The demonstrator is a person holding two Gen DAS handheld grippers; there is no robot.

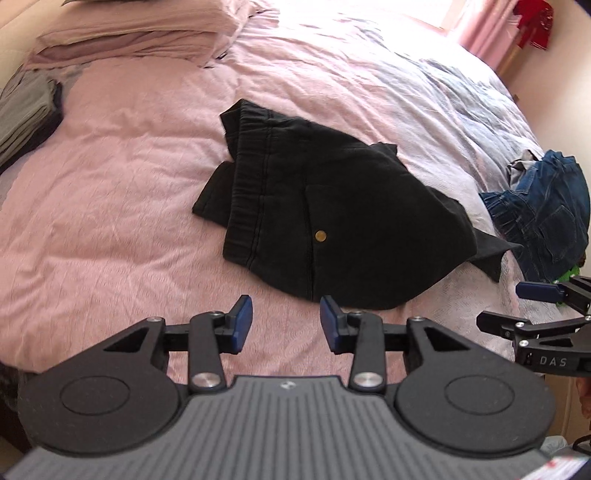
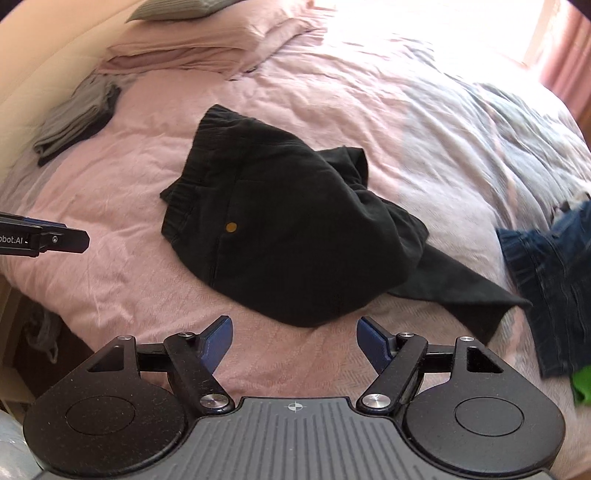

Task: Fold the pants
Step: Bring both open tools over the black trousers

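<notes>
Black pants lie bunched on the pink bedspread, elastic waistband to the left, a brass button on the back pocket, one leg trailing to the right. My left gripper hovers just short of the pants' near edge, open and holding nothing. My right gripper stands open at the same near edge, also with nothing between its blue pads. The right gripper's fingers show at the right edge of the left wrist view; the left gripper's tip shows at the left edge of the right wrist view.
A heap of blue denim lies to the right of the pants, with something green beside it. Folded grey clothes sit at the far left. Pink pillows are stacked at the head of the bed.
</notes>
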